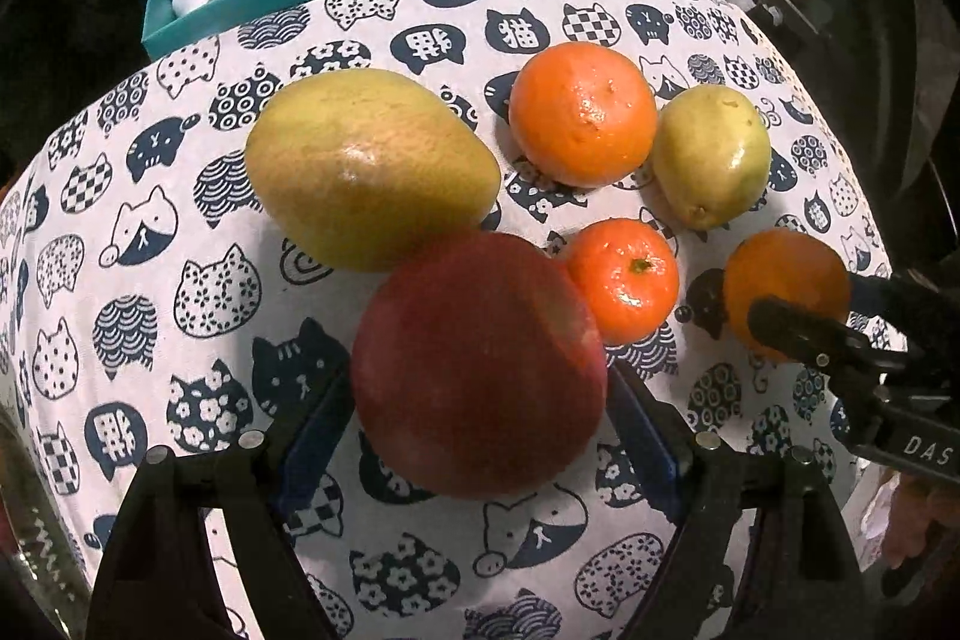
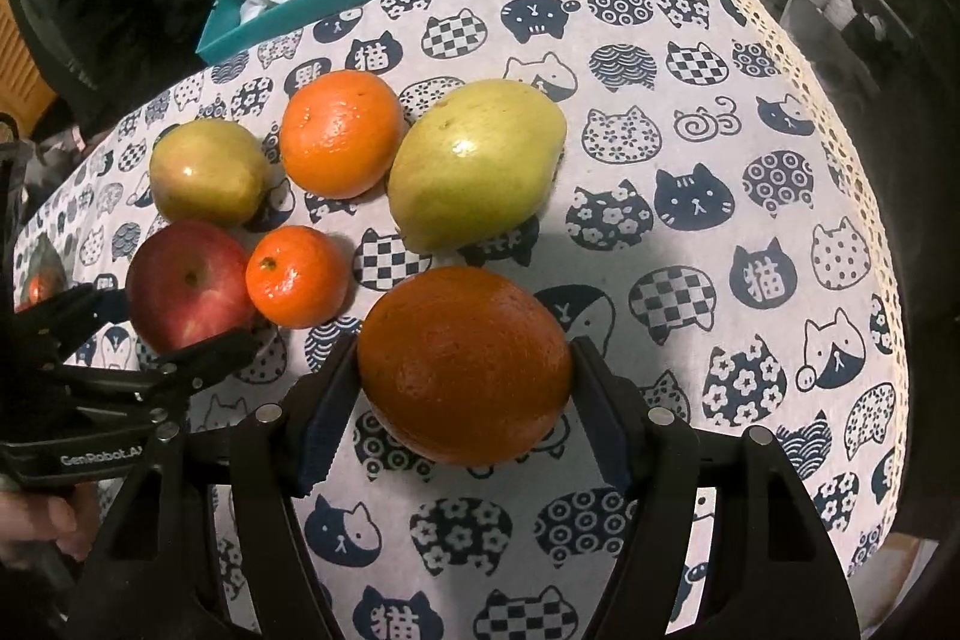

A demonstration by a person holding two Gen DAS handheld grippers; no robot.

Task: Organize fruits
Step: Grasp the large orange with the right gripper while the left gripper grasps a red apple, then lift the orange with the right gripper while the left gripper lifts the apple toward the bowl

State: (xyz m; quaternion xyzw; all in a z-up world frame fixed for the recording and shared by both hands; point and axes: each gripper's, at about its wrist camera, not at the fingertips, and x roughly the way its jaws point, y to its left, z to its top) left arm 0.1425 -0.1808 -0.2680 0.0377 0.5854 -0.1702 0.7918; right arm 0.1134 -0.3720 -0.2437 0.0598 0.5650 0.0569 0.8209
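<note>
The left gripper (image 1: 480, 400) straddles the red apple (image 1: 477, 364), jaws look just shy of touching; the right gripper (image 2: 465, 400) clamps the orange (image 2: 465, 364) (long axis spanning its pads).

You can read "DAS" on the right gripper (image 1: 798, 334) at the left wrist view's right edge. "GenRobot.AI" stands on the left gripper (image 2: 162, 334), lower left of the right wrist view. The tablecloth (image 2: 690, 148) shows the character "猫" inside cat shapes.

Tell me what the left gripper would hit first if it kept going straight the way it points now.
The red apple: it already sits between the left gripper fingers, directly ahead. Whether the pads touch it yet is unclear.
</note>
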